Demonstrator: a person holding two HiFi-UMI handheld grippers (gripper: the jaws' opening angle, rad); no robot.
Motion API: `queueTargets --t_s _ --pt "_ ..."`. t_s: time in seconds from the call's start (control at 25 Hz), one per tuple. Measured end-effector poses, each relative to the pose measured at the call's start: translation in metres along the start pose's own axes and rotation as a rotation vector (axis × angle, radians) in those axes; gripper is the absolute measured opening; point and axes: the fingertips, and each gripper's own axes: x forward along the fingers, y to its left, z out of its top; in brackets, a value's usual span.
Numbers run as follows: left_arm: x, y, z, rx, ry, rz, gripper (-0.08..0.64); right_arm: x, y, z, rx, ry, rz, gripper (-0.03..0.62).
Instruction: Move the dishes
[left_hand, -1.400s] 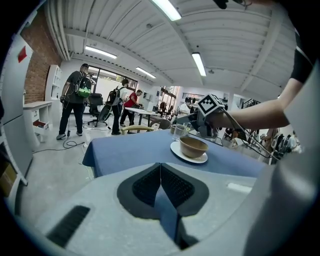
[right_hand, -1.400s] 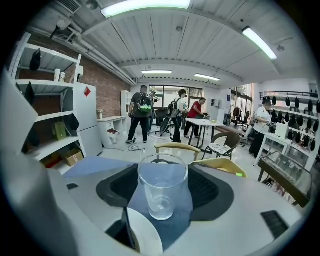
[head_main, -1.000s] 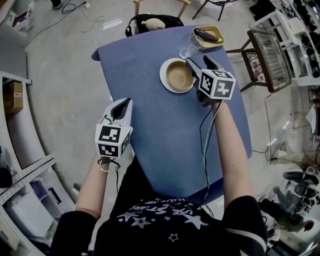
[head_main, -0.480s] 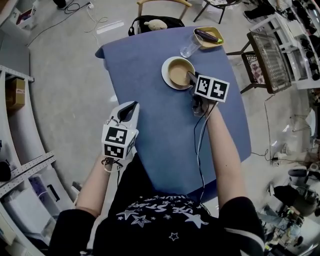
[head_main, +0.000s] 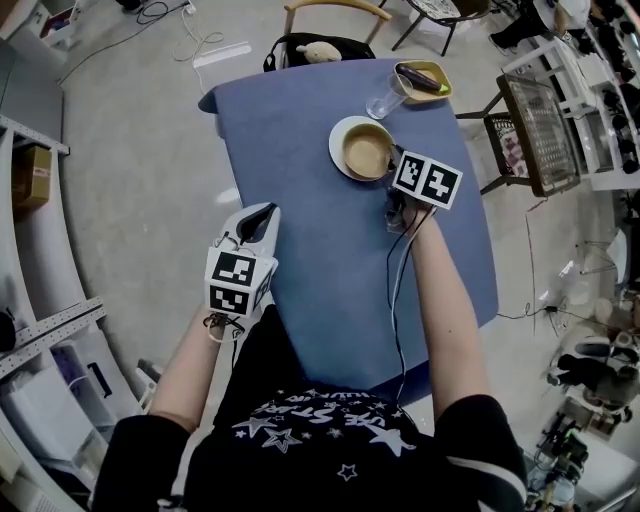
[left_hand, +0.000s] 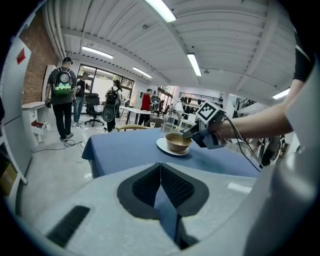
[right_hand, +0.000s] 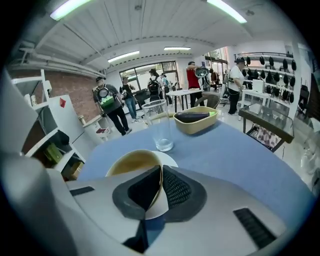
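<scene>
**Head view.** The tan round bowl (head_main: 362, 150) sits on a white round plate (head_main: 338, 162) on the blue cloth-covered table (head_main: 320, 270). The right gripper (head_main: 392, 163) is at the bowl's near-right rim. Just beyond the bowl stands a clear drinking glass (head_main: 384, 98), and beyond that a yellow shallow dish (head_main: 434, 86). A hold at one point of the rim would probably let the bowl tip as it rises. A push away from the person could carry the bowl into the glass. The right forearm reaches straight out over the table, with the gripper tipped down onto the bowl. The left gripper (head_main: 260, 213) waits well to the near-left of the bowl, by the table's edge, with that arm bent close to the body.

**Left gripper view.** The dark ribbed pads (left_hand: 172, 186) are pressed together with nothing between them. This hand gives the bowl no support, so all the load would fall on the other side. It points slightly downward across the table, with the bowl far ahead.

**Right gripper view.** The jaws have just been closing, and the bowl's wall stands between them. One pad is inside and one outside, pinching the rim. The bite is thin and the wall looks smooth, so it may slip. The glass stands right behind the bowl.
</scene>
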Motion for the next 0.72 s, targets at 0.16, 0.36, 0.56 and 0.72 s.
queueTargets --t_s 0.16,0.36,0.56,0.72 --pt "0.0 0.005 0.005 -0.004 -0.011 0.004 0.018 -0.006 0.008 0.012 0.048 -0.034 0.03 0.018" --pt "0.004 0.018 0.016 -0.008 -0.037 0.02 0.018 -0.003 0.031 0.031 0.083 -0.075 0.086 0.018" --pt "0.009 0.034 0.027 -0.019 -0.058 0.042 0.018 0.015 0.053 0.05 0.081 -0.106 0.123 0.018" --pt "0.011 0.044 0.022 -0.033 -0.054 0.045 0.018 0.036 0.072 0.054 0.097 -0.105 0.155 0.018"
